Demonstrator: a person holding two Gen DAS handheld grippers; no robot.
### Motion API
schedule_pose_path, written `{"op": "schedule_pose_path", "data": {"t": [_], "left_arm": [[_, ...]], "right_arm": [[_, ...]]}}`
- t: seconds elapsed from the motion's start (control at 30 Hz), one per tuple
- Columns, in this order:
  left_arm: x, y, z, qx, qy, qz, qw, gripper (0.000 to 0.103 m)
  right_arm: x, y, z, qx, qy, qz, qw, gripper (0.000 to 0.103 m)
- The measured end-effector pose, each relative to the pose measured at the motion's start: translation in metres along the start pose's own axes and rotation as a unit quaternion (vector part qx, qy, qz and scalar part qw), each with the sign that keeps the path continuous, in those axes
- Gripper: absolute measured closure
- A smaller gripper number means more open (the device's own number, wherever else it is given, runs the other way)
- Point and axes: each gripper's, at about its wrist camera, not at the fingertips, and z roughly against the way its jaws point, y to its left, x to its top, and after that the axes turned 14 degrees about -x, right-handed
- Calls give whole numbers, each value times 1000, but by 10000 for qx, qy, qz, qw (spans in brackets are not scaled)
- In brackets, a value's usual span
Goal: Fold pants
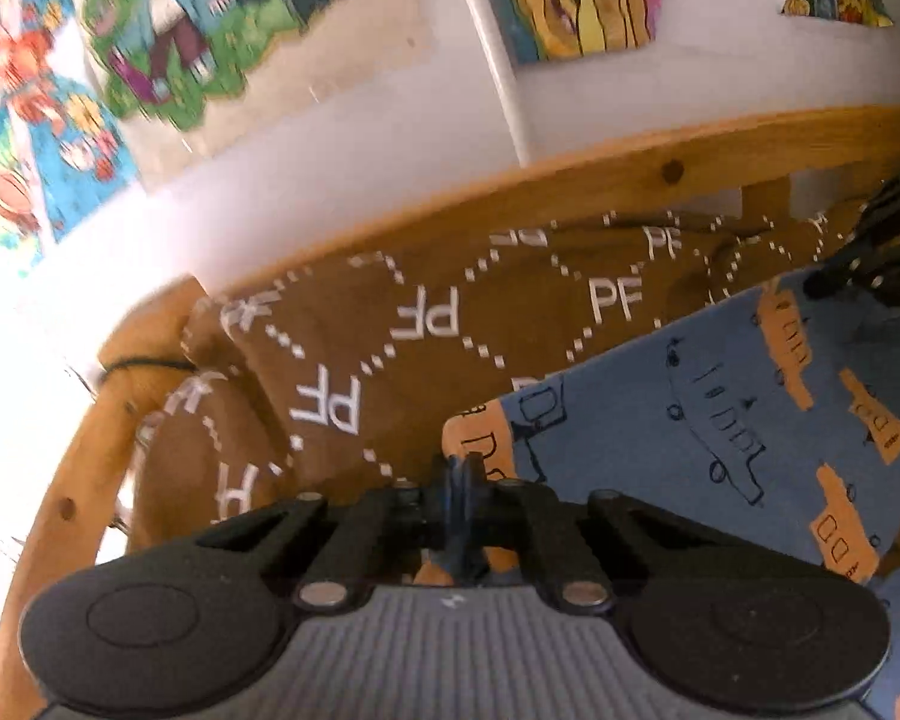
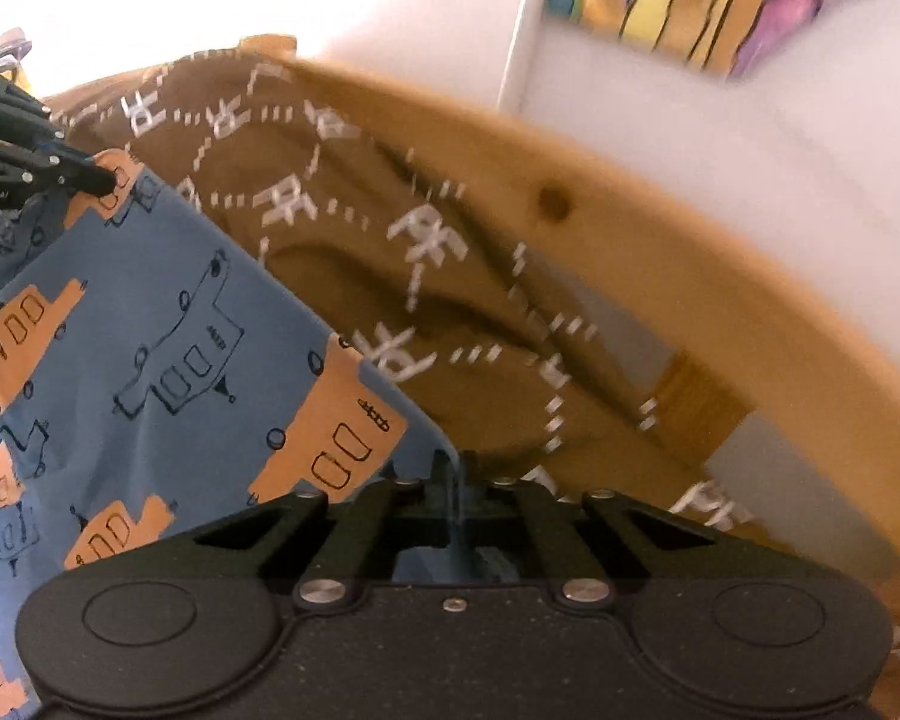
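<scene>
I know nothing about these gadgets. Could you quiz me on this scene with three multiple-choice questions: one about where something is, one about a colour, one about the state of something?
1. Where do the pants lie?
A. on a brown blanket printed with white letters
B. on a tiled floor
C. over a chair back

2. What is the pants' main colour?
A. red
B. blue with orange vehicles
C. plain white

3. How are the left gripper and right gripper set?
A. both wide open
B. one open, one shut
C. both shut on the pants' edge

Answers:
1 A, brown lettered cloth shows all around the pants.
2 B, blue fabric carries orange shapes.
3 C, each pair of fingers meets with blue cloth pinched between.
</scene>
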Motion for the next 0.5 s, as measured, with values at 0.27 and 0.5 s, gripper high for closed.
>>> {"op": "schedule_pose_path", "data": {"t": [0.27, 0.5], "left_arm": [[-17, -4, 51, 197, -1036, -123, 9943, 99], [-48, -16, 100, 167, -1684, -628, 9836, 99]], "right_arm": [[-12, 16, 99, -805, -1270, 98, 9886, 103], [-49, 37, 180, -610, -1834, 140, 9810, 103]]}}
